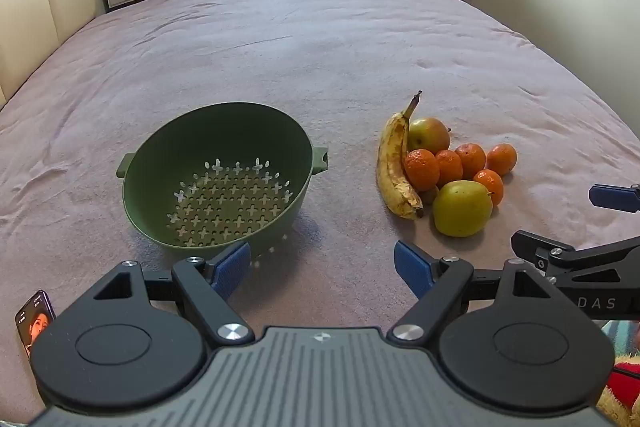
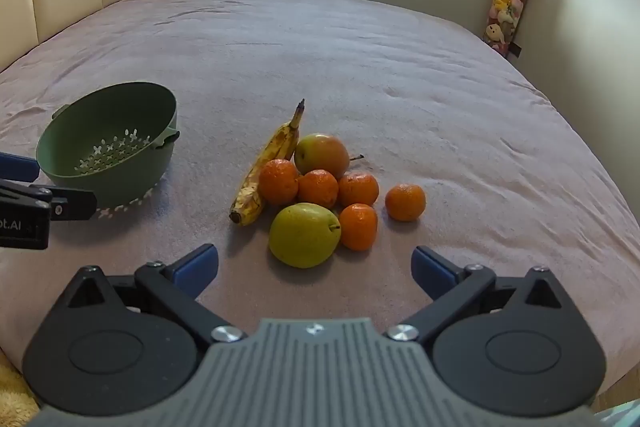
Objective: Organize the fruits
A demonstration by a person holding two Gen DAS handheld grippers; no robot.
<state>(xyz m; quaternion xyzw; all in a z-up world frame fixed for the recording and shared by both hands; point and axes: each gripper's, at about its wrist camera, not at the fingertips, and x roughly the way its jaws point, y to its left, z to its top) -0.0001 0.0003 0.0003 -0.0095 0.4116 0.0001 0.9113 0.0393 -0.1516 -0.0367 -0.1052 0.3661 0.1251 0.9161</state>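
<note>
Bed (image 1: pixel 320 39), mauve cover. Green colander (image 1: pixel 218 175) left of centre, tilted, empty. Right of it, well apart: fruit pile. Spotted banana (image 2: pixel 260 179) on the colander side, stem pointing away. Five mandarins (image 2: pixel 318 188) clustered, one (image 2: pixel 405 202) slightly off alone. Red-green apple (image 2: pixel 322 155) at back, yellow-green apple (image 2: pixel 304 235) nearest. Small brownish thing under the pile, possibly a kiwi. Left gripper (image 1: pixel 322 269) spread wide, nothing between, near colander rim. Right gripper (image 2: pixel 316 267) likewise released, just short of yellow-green apple.

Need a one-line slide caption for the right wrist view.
Open right tool faces a fruit pile on the bed: banana, two pears, five tangerines; empty green colander at left.
</note>
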